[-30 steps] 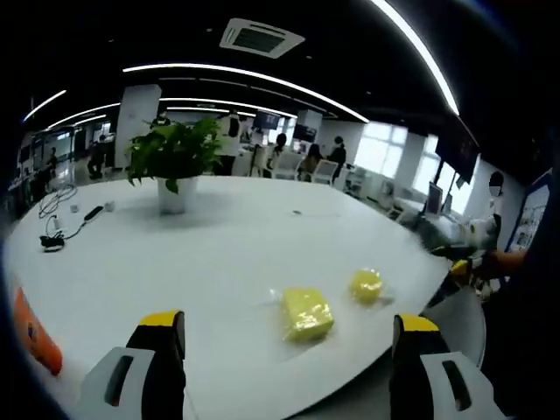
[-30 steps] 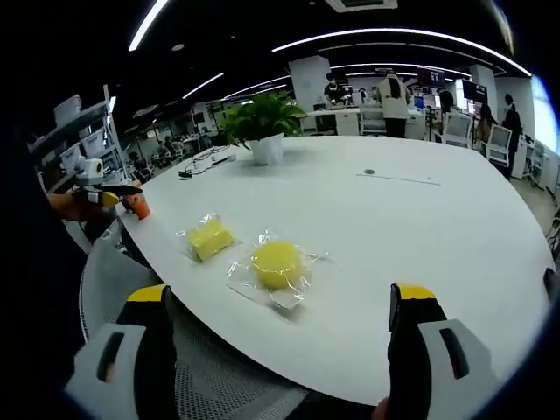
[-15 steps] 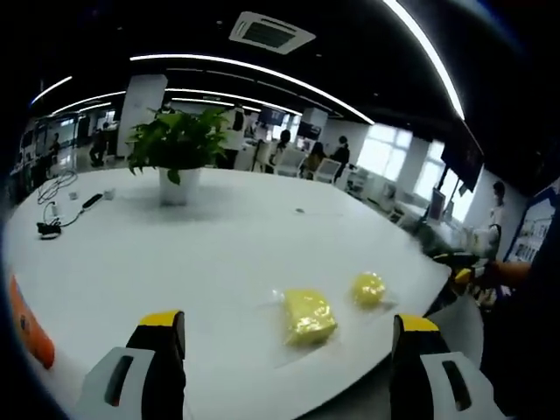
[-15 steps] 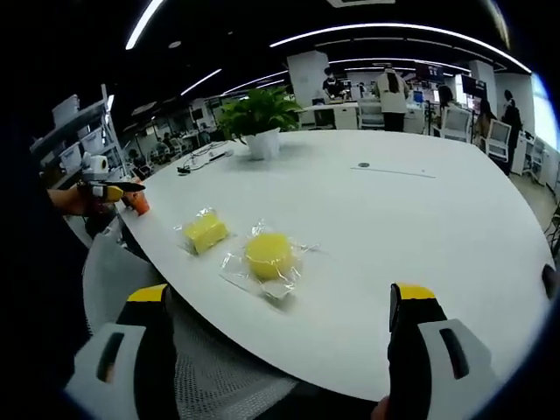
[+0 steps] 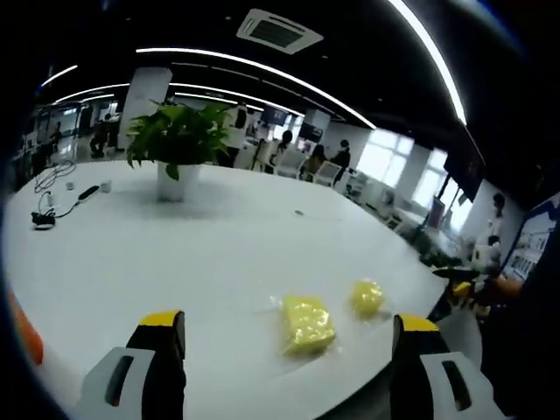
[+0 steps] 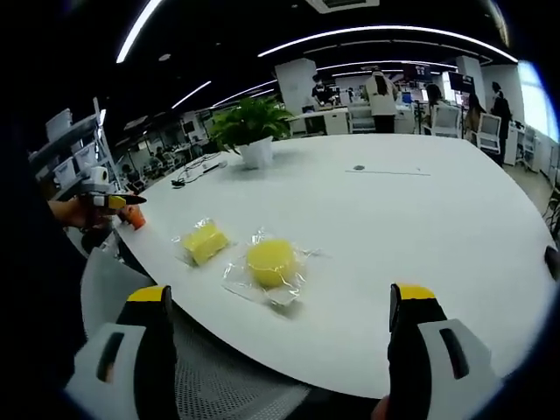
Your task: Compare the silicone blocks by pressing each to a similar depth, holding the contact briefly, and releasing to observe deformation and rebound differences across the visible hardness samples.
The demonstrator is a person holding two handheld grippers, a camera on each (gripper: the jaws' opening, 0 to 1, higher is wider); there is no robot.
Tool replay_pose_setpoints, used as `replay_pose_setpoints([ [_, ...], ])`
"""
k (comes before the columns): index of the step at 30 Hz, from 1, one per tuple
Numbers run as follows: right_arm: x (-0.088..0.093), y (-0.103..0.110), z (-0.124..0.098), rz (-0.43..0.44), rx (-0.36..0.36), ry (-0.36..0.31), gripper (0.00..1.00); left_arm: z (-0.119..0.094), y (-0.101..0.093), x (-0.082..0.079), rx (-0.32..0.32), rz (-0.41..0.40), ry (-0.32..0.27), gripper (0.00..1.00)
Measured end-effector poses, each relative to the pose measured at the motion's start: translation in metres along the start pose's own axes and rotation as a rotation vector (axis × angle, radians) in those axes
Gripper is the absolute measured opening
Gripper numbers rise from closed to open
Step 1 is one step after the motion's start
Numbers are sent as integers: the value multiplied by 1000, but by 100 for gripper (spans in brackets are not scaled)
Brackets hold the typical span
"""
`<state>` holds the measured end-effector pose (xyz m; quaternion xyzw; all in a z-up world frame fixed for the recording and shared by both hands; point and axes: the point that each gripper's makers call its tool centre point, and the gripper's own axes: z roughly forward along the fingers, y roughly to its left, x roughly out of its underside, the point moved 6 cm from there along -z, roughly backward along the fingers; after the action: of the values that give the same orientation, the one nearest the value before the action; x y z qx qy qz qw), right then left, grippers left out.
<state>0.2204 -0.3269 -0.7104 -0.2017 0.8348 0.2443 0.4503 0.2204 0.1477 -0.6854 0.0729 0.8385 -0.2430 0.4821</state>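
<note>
Two yellow silicone blocks in clear wrappers lie near the white table's edge. In the left gripper view the square block (image 5: 307,324) sits ahead between the jaws and the round block (image 5: 367,297) lies further right. My left gripper (image 5: 284,367) is open, held above the table short of them. In the right gripper view the round block (image 6: 270,262) is ahead, the square block (image 6: 205,242) to its left. My right gripper (image 6: 280,359) is open, off the table's edge, nothing between its jaws. The other gripper (image 6: 109,202) shows at far left, held by a hand.
A potted plant (image 5: 178,150) stands at the back of the white table (image 5: 219,236), with cables (image 5: 52,197) to its left. An orange object (image 6: 135,217) lies at the table's left edge. A mesh chair (image 6: 140,297) sits below the edge. People and desks fill the office behind.
Both views shifted slightly as the hands moved. In the left gripper view the blocks sit a little lower and nearer. Blocks themselves have not moved; both grippers remain open.
</note>
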Motion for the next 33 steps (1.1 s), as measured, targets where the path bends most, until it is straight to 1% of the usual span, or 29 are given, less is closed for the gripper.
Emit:
replay_pose_setpoints([
  [3,1,0,1,-2,-11,12,96,4,1,-1,9,-16,2,100],
  [5,5,-2,4,-5,-13,30,96,4,-2,-2,15,1,2,100],
  [7,6,-2,5,4,-12,32,96,4,0,-1,14,6,7,100],
  [10,3,-1,6,3,-7,29,96,2,2,-1,8,7,9,100],
  [12,-1,-1,6,8,-7,15,96,1,4,0,4,2,10,100],
  [15,-2,-4,4,4,-2,8,96,2,8,1,-8,14,12,100],
  [17,-1,-6,4,12,1,7,96,3,9,-1,-6,-10,5,100],
  [20,-1,-8,2,21,10,4,96,5,6,-6,0,-4,-2,100],
  [24,-1,-10,3,29,8,3,96,11,9,-8,2,4,3,100],
  [27,-3,-9,3,30,5,1,96,18,11,-10,16,-20,5,100],
  [31,-4,-9,4,29,-1,-2,96,26,7,-13,29,1,16,100],
  [33,-4,-9,4,30,-3,-4,96,30,9,-12,32,11,28,100],
])
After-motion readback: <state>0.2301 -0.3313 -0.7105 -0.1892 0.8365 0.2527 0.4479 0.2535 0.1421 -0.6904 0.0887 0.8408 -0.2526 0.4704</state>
